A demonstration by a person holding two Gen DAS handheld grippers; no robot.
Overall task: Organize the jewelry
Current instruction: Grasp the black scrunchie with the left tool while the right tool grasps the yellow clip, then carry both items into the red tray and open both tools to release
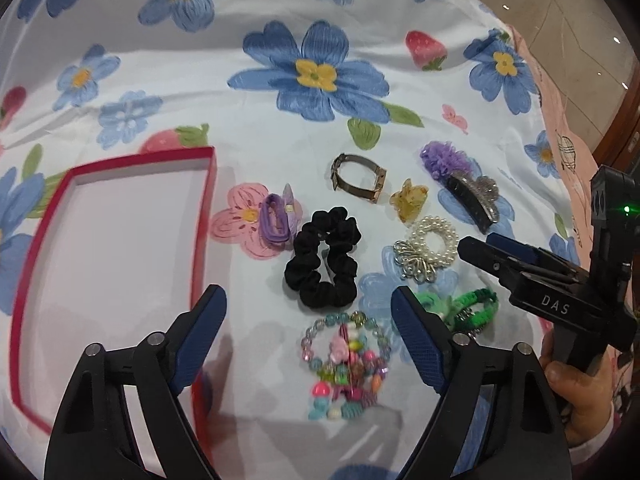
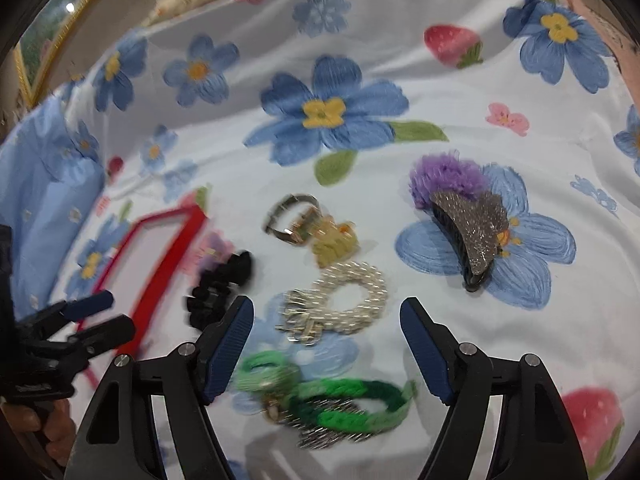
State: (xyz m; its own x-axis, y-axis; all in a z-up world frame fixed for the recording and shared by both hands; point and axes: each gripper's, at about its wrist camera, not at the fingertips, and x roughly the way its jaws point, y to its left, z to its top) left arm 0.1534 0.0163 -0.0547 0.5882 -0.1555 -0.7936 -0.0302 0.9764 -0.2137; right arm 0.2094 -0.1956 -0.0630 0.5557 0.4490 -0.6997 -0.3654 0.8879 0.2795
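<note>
Jewelry lies spread on a flowered cloth. My left gripper (image 1: 308, 326) stands open above a colourful bead bracelet (image 1: 346, 362), just short of a black scrunchie (image 1: 323, 263). A red-rimmed box (image 1: 206, 216) with a white floor lies open to the left. My right gripper (image 2: 326, 330) stands open over a green braided bracelet (image 2: 344, 406) and a pearl bracelet (image 2: 352, 296); neither gripper touches anything. Further off lie a metal watch band (image 1: 358, 178), an amber claw clip (image 1: 408, 200), a purple hair tie (image 1: 276, 222) and a glittery clip with a purple pom (image 2: 464, 220).
The cloth drapes off at the right onto a pink sheet (image 1: 560, 120). A hand (image 1: 576, 404) holds the right gripper at the left wrist view's edge. A blue pillow (image 2: 44, 184) lies at the far left, and a framed picture (image 2: 44, 36) stands behind it.
</note>
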